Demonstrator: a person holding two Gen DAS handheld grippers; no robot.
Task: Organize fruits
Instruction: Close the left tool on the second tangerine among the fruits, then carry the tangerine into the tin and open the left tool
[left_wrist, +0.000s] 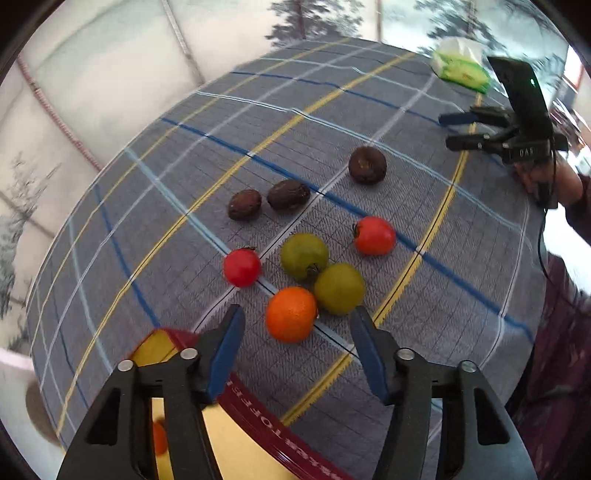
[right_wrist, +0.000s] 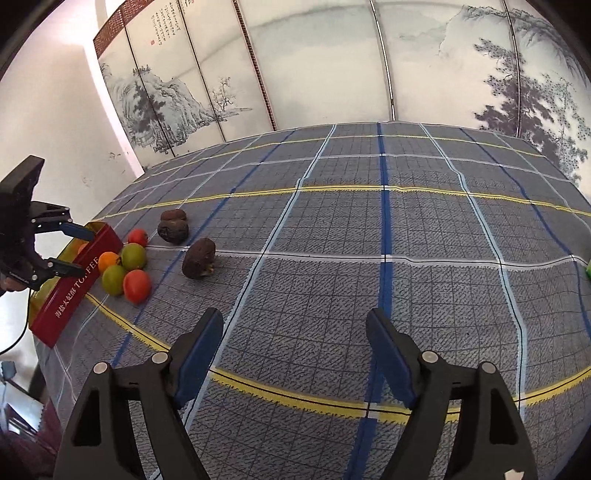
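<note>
On the plaid cloth lie three dark wrinkled fruits (left_wrist: 288, 194), two red tomatoes (left_wrist: 242, 267), two green tomatoes (left_wrist: 304, 255) and an orange (left_wrist: 291, 314). My left gripper (left_wrist: 295, 317) is open and points down, with the orange just beyond its fingertips and untouched. Under it sits a red tin (left_wrist: 177, 339) with a gold inside, holding one small orange-red fruit (left_wrist: 159, 437). My right gripper (right_wrist: 293, 317) is open over bare cloth, well right of the fruits (right_wrist: 133, 256). The nearest dark fruit (right_wrist: 199, 257) lies ahead to its left.
The red tin (right_wrist: 74, 291) stands at the table's left edge, with my left gripper (right_wrist: 85, 253) over it. A green-and-white tissue pack (left_wrist: 460, 64) lies at the far corner. A painted folding screen (right_wrist: 332, 74) stands behind the table. A person's sleeve (left_wrist: 561, 369) is on the right.
</note>
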